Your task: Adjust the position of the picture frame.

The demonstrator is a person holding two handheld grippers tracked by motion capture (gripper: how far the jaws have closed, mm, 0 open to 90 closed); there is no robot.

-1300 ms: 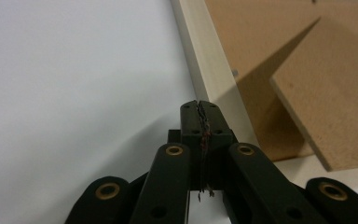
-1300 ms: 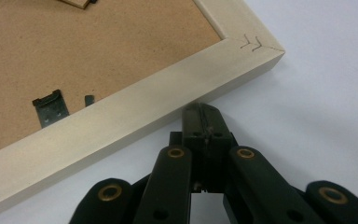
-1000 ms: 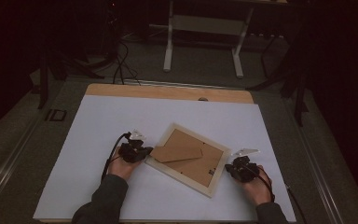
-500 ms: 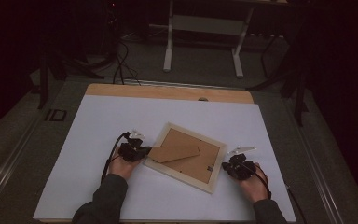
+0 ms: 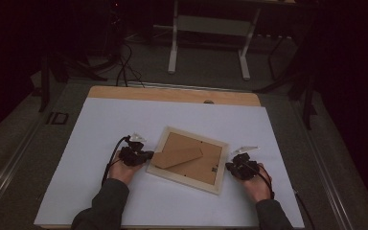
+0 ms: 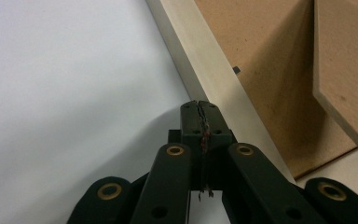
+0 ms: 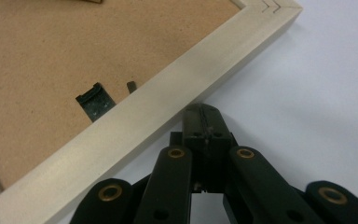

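A pale wooden picture frame (image 5: 188, 160) lies face down on the white table top (image 5: 100, 124), its brown backing board and fold-out stand (image 5: 177, 156) facing up. My left gripper (image 5: 146, 155) is shut, its tips touching the frame's left rail (image 6: 205, 79). My right gripper (image 5: 228, 166) is shut too, tips pressed against the frame's right rail (image 7: 168, 98). A small metal hanger (image 7: 95, 101) and a retaining tab (image 7: 131, 87) sit on the backing board in the right gripper view. Nothing is held between either pair of jaws.
The white sheet covers a wooden table whose bare far edge (image 5: 172, 95) shows. Beyond it stand a pale metal table base (image 5: 208, 43) and cables (image 5: 124, 62) on a dark floor. A dark rail (image 5: 9, 158) runs along the table's left side.
The right gripper has moved left until it meets the frame's right edge. The left gripper stays at the left edge. The frame has turned slightly.
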